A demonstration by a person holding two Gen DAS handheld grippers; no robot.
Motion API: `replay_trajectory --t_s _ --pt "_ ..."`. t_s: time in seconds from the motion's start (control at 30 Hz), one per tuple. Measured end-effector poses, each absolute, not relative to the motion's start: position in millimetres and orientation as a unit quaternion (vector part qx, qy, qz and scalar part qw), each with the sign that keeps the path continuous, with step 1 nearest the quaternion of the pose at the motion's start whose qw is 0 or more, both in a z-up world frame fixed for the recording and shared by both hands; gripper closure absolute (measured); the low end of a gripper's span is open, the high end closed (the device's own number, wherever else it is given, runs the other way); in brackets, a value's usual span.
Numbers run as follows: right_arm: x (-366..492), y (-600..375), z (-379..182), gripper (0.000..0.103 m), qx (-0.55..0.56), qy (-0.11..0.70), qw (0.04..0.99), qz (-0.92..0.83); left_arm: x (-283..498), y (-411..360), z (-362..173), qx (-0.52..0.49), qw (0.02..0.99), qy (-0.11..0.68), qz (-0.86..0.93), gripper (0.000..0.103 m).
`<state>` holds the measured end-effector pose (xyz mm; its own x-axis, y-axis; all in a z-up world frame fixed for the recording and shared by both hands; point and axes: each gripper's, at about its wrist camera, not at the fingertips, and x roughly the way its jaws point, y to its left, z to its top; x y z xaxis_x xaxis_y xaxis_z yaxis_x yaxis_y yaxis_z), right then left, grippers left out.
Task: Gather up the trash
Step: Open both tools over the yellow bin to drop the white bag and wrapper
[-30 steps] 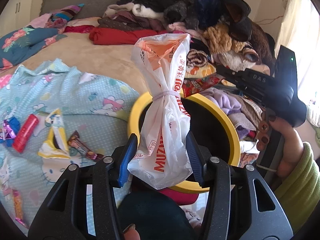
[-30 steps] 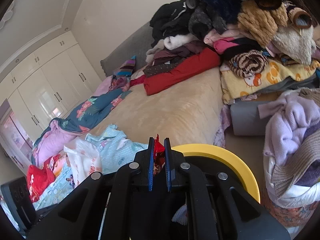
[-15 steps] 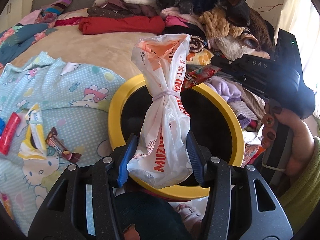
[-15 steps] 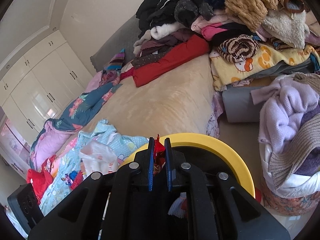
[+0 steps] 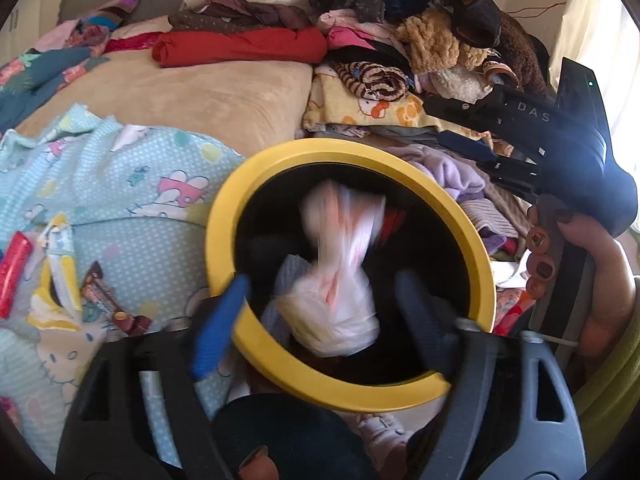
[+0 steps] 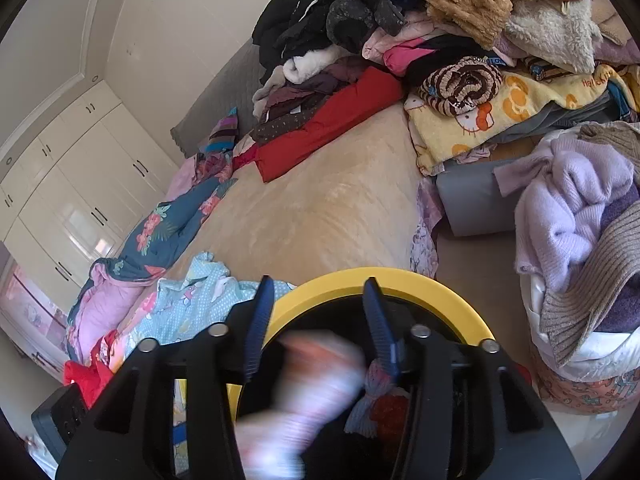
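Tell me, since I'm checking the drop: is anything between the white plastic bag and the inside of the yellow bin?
Nothing visible blocks it. The white plastic bag, blurred, is already within the yellow bin opening, and both the left gripper and right gripper have jaws open, clear of it.

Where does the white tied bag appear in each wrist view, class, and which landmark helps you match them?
Left wrist: the bag, blurred, is at centre, inside the yellow bin.
Right wrist: the bag, blurred, is at bottom centre, in the bin.
Shared landmark: the bin's yellow rim.
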<state>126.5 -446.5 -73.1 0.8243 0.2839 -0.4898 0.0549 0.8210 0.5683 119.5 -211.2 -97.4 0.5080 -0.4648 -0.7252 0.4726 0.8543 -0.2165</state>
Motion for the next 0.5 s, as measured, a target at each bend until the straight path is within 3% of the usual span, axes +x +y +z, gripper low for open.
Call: replay_trajectory --t_s 0.07,0.5 --pt "126.6 -445.5 -71.9 0.049 0.293 0.288 0.91 0.065 118.6 -206.1 -94.7 -0.002 0.872 0.413 -0.262 0.012" --pt "126.8 -419.1 -55.7 0.035 0.237 0.281 0.926 0.084 116.1 -170.6 -62.9 -0.034 0.904 0.371 -0.21 0.011"
